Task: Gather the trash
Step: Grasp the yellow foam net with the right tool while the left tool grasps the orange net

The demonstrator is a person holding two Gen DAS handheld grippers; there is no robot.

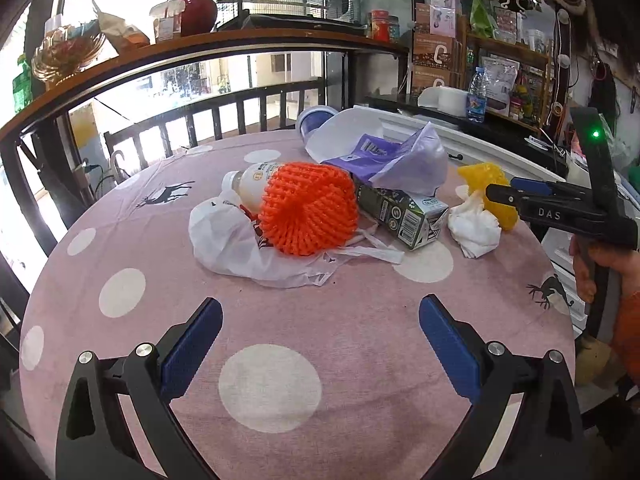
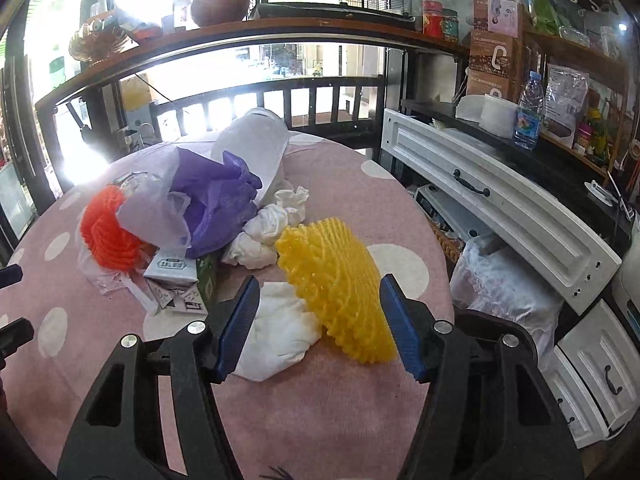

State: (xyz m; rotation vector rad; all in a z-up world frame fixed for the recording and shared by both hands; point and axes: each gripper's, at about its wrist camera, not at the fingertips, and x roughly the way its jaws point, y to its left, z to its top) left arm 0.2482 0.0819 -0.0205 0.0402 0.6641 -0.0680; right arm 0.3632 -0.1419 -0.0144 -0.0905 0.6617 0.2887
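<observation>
Both tongs empty: your right gripper half open, straddling yellow foam net for pickup; left gripper wide open, near table edge.

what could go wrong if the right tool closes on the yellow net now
1. The right tool is open around both the yellow net and a white tissue under its edge, so it may pinch both, or the tissue may drop partway.
2. The net is soft foam mesh; it may squash and slip from the pads.
3. The net lies near the table edge, so a nudge might push it off.
</observation>
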